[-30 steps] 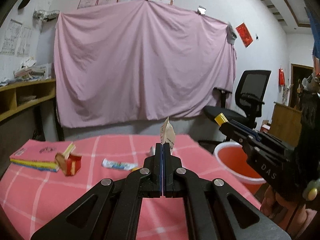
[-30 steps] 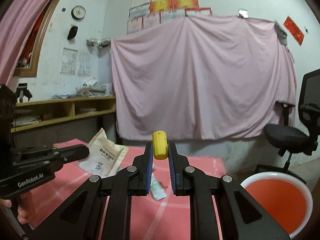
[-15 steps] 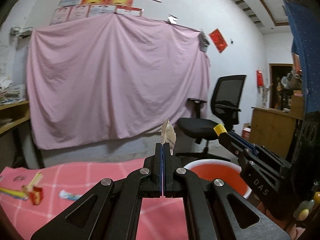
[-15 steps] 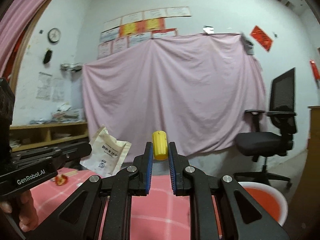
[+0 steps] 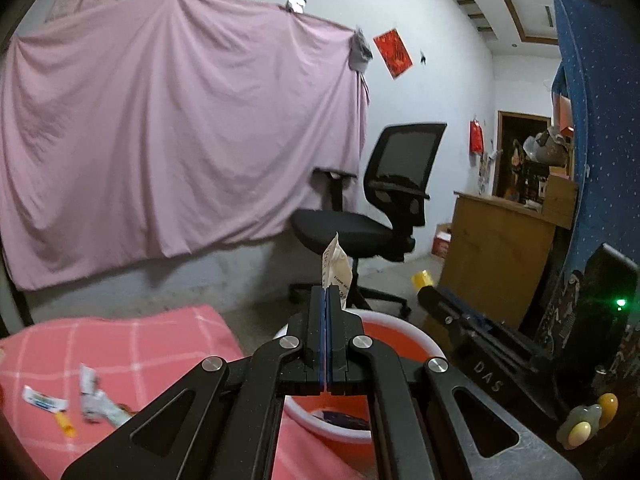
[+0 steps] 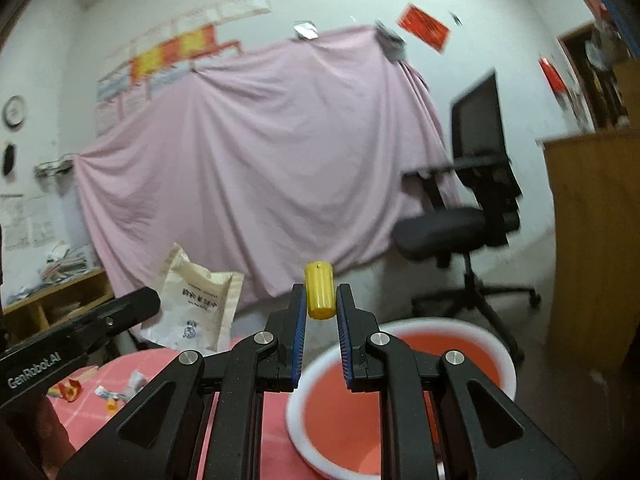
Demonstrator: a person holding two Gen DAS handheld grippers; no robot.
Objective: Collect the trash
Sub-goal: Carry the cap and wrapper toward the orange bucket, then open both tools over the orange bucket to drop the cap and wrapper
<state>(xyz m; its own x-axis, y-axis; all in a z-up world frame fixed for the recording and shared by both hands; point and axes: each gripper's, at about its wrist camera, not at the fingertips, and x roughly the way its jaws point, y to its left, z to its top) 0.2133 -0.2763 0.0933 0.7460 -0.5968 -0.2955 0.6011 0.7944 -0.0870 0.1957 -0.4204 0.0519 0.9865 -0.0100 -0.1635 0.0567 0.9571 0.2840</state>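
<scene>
My left gripper (image 5: 326, 292) is shut on a cream paper packet (image 5: 336, 266), which I see edge-on; in the right wrist view the same packet (image 6: 192, 304) shows its printed face at the tip of the left gripper (image 6: 150, 300). My right gripper (image 6: 319, 300) is shut on a small yellow cylinder (image 6: 319, 296), seen too as the yellow cylinder (image 5: 422, 280) at the right gripper's tip (image 5: 428, 292). A red bucket with a white rim (image 6: 400, 392) stands just ahead and below both grippers, and shows as the bucket (image 5: 396, 340) behind my left fingers.
The table with a pink checked cloth (image 5: 120, 344) lies to the left, with small wrappers (image 5: 96, 404) on it. A black office chair (image 5: 380, 220) stands behind the bucket. A wooden cabinet (image 5: 496, 248) is at the right. A pink sheet (image 6: 260, 168) covers the back wall.
Both grippers have swung right, away from the table and toward the red bucket, each still holding its item. The bucket now sits close ahead; the table has slid to the left.
</scene>
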